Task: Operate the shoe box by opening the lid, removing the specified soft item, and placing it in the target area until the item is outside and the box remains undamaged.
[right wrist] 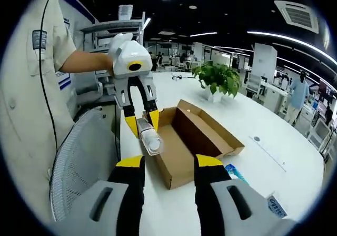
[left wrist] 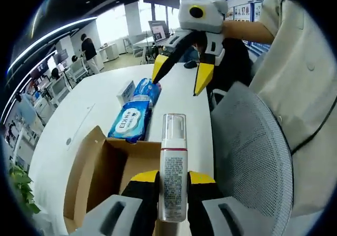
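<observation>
My left gripper [left wrist: 172,177] is shut on a white pump bottle [left wrist: 172,167] with a clear cap, held upright above the near edge of the open cardboard shoe box [left wrist: 100,167]. In the right gripper view the left gripper [right wrist: 143,128] holds that bottle [right wrist: 149,137] over the box [right wrist: 184,141], whose lid flap stands open to the right. My right gripper [right wrist: 168,161] is open with nothing between its jaws, near the box's front corner. It hangs open above the table in the left gripper view [left wrist: 176,87].
Beyond the box on the white table [left wrist: 79,109] lie a blue wipes pack [left wrist: 130,121], a second blue pack [left wrist: 147,91] and a small white carton [left wrist: 125,91]. A grey mesh chair [left wrist: 247,151] stands beside the table. A potted plant [right wrist: 218,78] stands behind the box.
</observation>
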`<state>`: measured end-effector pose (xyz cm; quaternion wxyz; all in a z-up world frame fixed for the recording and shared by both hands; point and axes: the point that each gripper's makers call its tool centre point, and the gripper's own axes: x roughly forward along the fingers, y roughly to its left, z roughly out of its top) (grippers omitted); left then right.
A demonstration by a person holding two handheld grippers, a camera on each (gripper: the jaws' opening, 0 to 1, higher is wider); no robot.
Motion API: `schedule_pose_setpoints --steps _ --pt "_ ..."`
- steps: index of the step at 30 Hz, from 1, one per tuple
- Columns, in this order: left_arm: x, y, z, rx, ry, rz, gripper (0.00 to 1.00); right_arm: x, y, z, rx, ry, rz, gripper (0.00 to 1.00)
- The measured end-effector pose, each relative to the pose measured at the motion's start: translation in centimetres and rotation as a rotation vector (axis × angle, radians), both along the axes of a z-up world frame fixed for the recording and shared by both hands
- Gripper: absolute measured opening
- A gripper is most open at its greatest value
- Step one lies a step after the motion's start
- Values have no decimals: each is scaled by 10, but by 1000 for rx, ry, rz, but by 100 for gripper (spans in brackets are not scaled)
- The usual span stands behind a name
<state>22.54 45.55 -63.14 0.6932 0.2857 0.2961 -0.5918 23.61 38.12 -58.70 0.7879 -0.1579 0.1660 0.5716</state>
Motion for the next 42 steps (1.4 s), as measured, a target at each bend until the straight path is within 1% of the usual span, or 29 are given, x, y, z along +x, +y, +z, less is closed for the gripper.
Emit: schedule_pose_setpoints --steps 7,10,19,22,29,33,37,40,42 --pt "-5 -9 6 -29 1 -27 19 -14 10 -1 -12 9 77 29" --pt "-9 -13 10 -52 7 -42 19 -17 14 -1 -20 3 104 28" --pt "-16 -24 20 -113 9 -71 19 -25 23 -4 -50 -12 168 20" --pt "-15 -25 22 -117 -1 -75 19 -26 25 -3 -48 -16 177 19" --pt "-14 -30 23 -137 -11 -91 19 -25 28 0 -58 -38 194 19" --pt "-15 -33 23 -131 -23 -106 19 -25 28 0 -77 -48 207 18" --pt "-14 -34 22 -129 -28 -117 19 -26 28 -1 -88 -51 211 18" --pt "-14 -35 20 -121 -40 -141 19 -27 28 0 -97 -48 213 17" --pt "-13 -35 16 -122 -41 -144 20 -27 30 2 -103 -70 222 17"
